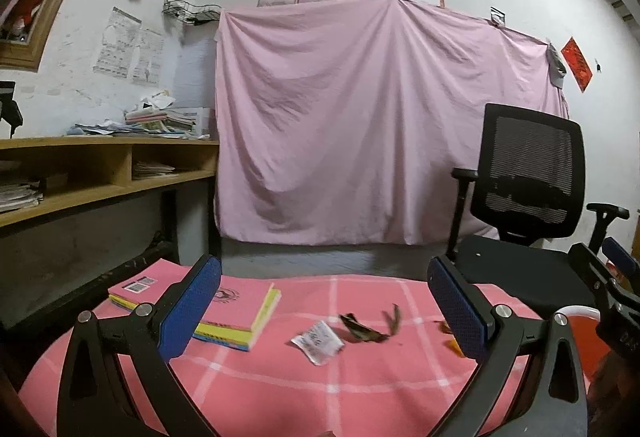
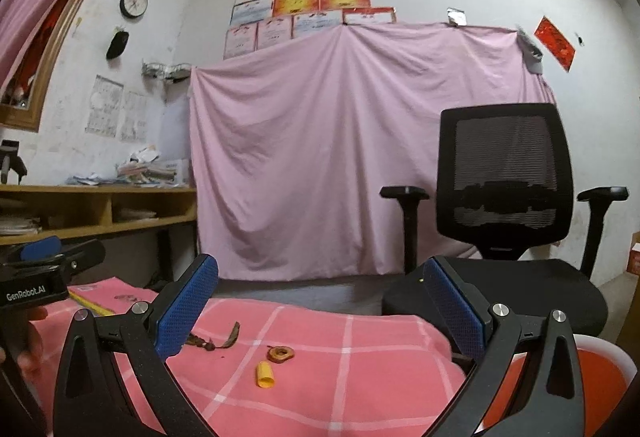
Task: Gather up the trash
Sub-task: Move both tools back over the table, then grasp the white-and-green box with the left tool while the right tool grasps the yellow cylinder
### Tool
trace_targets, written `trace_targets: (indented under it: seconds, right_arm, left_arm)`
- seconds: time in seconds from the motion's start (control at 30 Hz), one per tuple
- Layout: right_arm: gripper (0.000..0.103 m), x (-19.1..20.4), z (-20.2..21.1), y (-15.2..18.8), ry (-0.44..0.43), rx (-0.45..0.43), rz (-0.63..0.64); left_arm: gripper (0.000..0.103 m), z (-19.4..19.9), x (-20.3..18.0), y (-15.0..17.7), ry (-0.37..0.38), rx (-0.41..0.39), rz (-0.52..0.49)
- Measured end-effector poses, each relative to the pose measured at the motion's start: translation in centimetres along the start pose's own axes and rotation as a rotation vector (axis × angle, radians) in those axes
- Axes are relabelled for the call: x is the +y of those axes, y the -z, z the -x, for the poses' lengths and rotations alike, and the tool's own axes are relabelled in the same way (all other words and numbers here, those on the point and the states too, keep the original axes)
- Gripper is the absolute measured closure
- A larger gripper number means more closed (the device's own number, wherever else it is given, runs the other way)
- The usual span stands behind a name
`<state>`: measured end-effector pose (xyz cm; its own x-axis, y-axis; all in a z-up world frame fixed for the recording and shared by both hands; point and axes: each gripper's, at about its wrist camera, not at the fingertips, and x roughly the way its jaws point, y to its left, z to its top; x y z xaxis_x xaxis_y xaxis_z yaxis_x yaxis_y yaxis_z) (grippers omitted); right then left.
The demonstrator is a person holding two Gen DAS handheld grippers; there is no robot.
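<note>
A: Left wrist view: left tool [image 1: 324, 301] spread wide, holding nothing, touching nothing. On the pink checked table [image 1: 360, 389] ahead: one white wrapper [image 1: 317, 341], one dark dried leaf [image 1: 362, 327] beside it, one stack of pink books [image 1: 224, 307] to the left.

B: Right?

A: Right wrist view: right tool [image 2: 320, 301] also spread wide, empty. Between its fingers on the table: one yellow scrap [image 2: 265, 374], one brown ring-shaped peel [image 2: 281, 353] just beyond it. One red bin [image 2: 600, 385] at lower right.
</note>
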<state>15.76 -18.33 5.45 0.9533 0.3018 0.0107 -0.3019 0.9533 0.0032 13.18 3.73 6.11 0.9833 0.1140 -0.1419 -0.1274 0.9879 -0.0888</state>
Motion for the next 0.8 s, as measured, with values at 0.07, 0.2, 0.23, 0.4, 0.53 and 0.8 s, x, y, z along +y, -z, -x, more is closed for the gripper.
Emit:
trace_targets:
  seconds: [0.07, 0.2, 0.23, 0.4, 0.53, 0.8]
  right_arm:
    - [0.000, 0.2, -0.9, 0.2, -0.018, 0.029, 0.001]
    - [0.000, 0.6, -3.3, 1.1, -0.053, 0.144, 0.017]
    - [0.000, 0.8, -3.9, 1.3, -0.052, 0.174, 0.022]
    - [0.000, 1.1, -6.5, 2.7, -0.097, 0.345, 0.020]
    - [0.017, 0.9, -8.2, 4.0, -0.149, 0.482, -0.015]
    - [0.040, 0.4, -10.6, 6.1, -0.212, 0.668, -0.083]
  left_arm:
    - [0.002, -0.6, 0.5, 0.2, -0.005, 0.012, -0.005]
    - [0.002, -1.8, 1.1, 0.9, 0.000, 0.064, -0.002]
    - [0.002, -2.3, 1.3, 1.1, 0.007, 0.092, 0.004]
    - [0.002, -5.1, 1.8, 1.8, 0.057, 0.255, 0.056]
    - [0.003, -7.0, 1.6, 2.1, 0.042, 0.362, 0.073]
    - [0.035, -9.6, 0.6, 3.4, 0.095, 0.515, 0.082]
